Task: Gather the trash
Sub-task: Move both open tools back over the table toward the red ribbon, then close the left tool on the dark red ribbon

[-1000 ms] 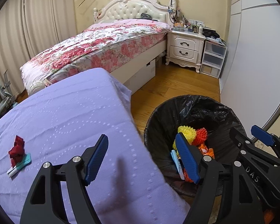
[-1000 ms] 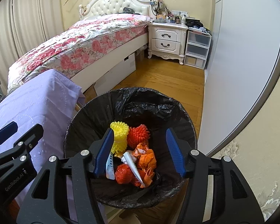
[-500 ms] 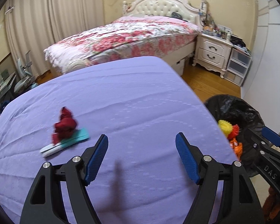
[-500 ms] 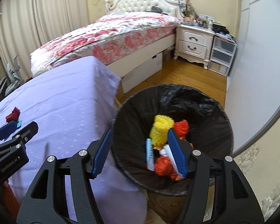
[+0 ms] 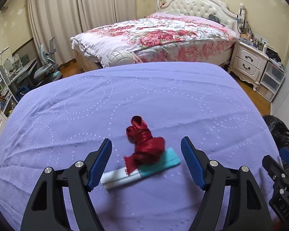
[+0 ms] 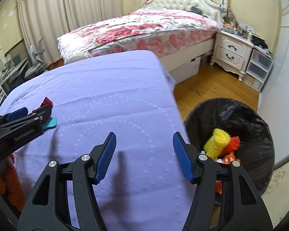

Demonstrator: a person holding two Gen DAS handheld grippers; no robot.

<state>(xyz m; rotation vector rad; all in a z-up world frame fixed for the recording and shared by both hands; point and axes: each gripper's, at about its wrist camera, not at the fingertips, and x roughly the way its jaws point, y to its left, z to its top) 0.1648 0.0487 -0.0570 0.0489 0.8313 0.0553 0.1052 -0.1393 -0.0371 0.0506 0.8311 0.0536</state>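
A crumpled dark red ribbon [image 5: 144, 146] lies on a teal and white flat packet [image 5: 142, 171] on the purple cloth [image 5: 163, 100]. My left gripper [image 5: 146, 159] is open, its two fingers standing either side of the ribbon and packet, close above the cloth. In the right wrist view the ribbon [image 6: 46, 104] and packet [image 6: 51, 123] show at the left behind the left gripper. My right gripper [image 6: 144, 154] is open and empty over the cloth's right part. The black-lined trash bin [image 6: 260, 134] holds yellow, red and orange trash [image 6: 220, 143].
A bed with a floral quilt [image 5: 163, 32] stands behind the table. A white nightstand [image 5: 248, 63] and plastic drawers [image 5: 271, 79] are at the back right. A desk and chair [image 5: 46, 69] are at the left. Wooden floor [image 6: 212, 88] lies between the bed and the bin.
Both grippers swung left from over the bin to over the purple cloth. The left gripper closed in on the ribbon and packet, which now sit between its fingers.
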